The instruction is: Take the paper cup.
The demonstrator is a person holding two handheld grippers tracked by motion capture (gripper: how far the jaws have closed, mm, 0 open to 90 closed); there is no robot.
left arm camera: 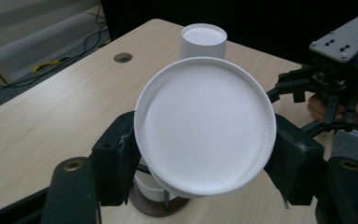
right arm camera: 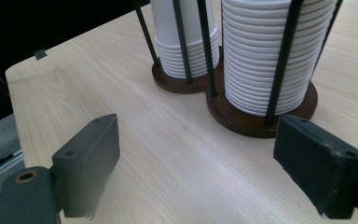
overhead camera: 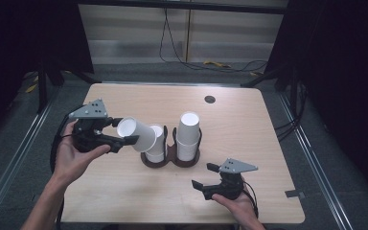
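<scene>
Plain white paper cup (overhead camera: pixel 137 134) lying tilted on its side, rim toward nine o'clock, pinched in left gripper (overhead camera: pixel 120 132) over dark wooden two-ring cup holder (overhead camera: pixel 170 160). Right gripper (overhead camera: pixel 203 177) at five o'clock, jaws spread, empty.

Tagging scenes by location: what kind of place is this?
Probably a lab recording rig: a bare wooden table fenced by dark curtains, loose cables on the floor, handheld grippers working a cup holder.
</scene>
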